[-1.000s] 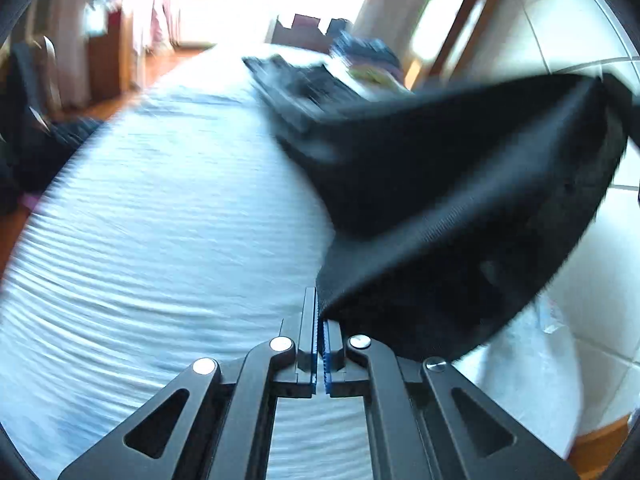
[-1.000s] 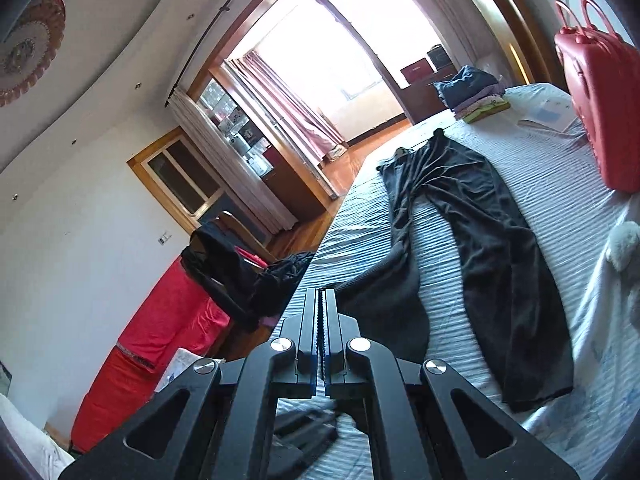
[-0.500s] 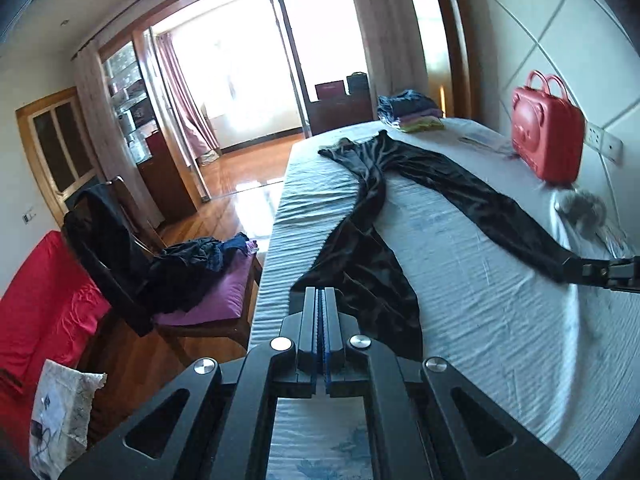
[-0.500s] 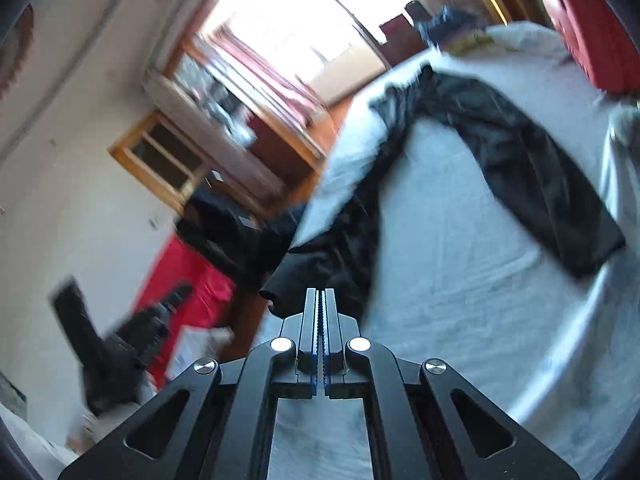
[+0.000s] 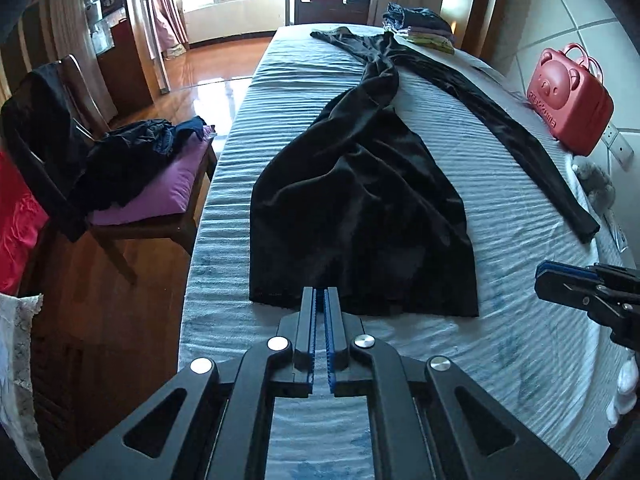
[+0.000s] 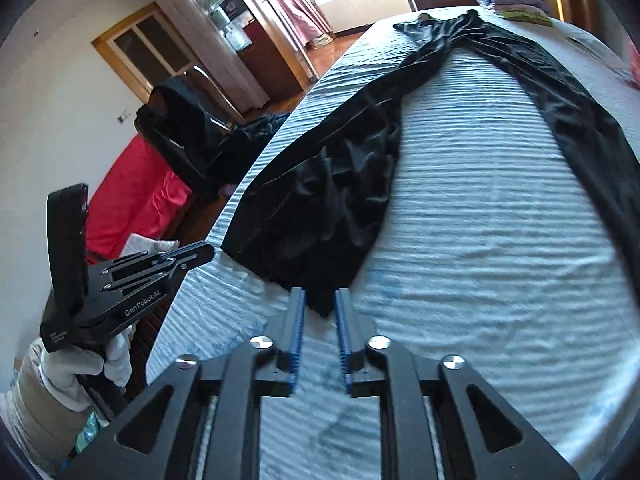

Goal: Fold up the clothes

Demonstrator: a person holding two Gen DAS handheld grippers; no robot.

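Black trousers (image 5: 360,200) lie spread along the bed (image 5: 520,340), legs splayed apart, so the left tool (image 5: 320,300), nearly pinched together and empty, and the right tool (image 6: 320,304), narrowly parted, hover at the near hem, likely to grip it.
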